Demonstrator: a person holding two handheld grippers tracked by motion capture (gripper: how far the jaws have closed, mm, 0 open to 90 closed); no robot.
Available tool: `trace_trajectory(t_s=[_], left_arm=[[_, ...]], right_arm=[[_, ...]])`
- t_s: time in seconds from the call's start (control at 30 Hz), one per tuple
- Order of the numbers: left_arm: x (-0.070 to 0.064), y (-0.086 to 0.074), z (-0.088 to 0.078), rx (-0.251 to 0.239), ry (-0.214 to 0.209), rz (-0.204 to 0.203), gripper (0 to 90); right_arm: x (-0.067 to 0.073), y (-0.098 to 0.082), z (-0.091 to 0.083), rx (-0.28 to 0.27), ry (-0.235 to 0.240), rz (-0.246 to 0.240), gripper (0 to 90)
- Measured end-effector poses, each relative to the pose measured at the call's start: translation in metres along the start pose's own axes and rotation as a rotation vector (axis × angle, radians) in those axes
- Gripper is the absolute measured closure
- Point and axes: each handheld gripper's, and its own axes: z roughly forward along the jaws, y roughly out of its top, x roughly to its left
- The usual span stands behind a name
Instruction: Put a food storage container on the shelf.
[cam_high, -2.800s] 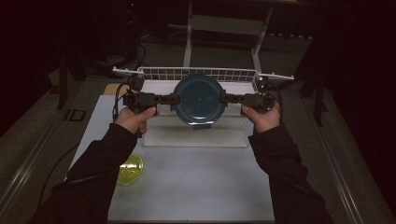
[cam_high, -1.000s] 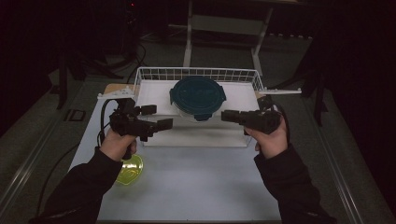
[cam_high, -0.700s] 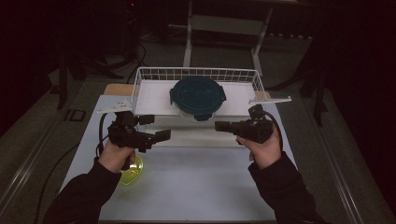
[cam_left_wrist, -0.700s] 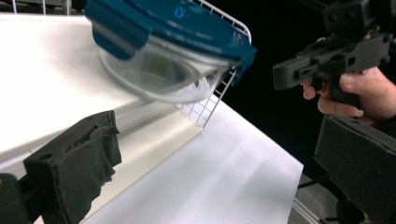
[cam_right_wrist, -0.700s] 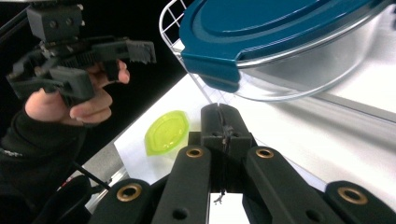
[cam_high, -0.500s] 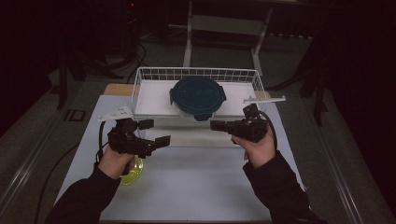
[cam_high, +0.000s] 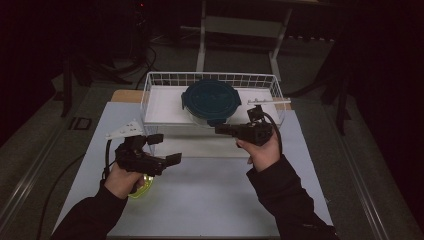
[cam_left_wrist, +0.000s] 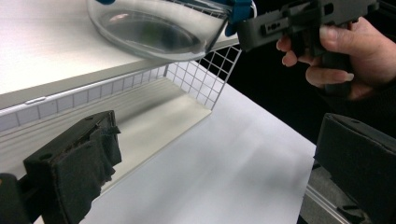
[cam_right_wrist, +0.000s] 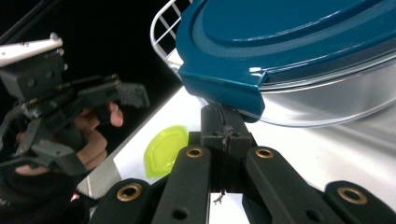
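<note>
Jaws on the left gripper (cam_high: 161, 150) stood wide apart and empty, low over the white table (cam_high: 210, 200) at the near left, just beside a small yellow-green plastic dish (cam_high: 142, 186) under that hand. Farther and to the right of it, the round clear container with a dark teal lid (cam_high: 211, 100) sat inside the white wire basket (cam_high: 165, 82). The right gripper (cam_high: 220, 129) was pinched fully together on nothing, its tip just short of the container's near lid tab (cam_right_wrist: 224, 91), so this hand lay nearer.
</note>
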Motion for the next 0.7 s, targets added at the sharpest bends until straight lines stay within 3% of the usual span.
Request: trace_trajectory(t_s=[0.7], left_arm=[[0.005,-0.005,-0.006,0.004,0.018,0.014,0.0]], right_arm=[[-0.022,0.022,0.009,-0.039,-0.075,0.056,90.0]])
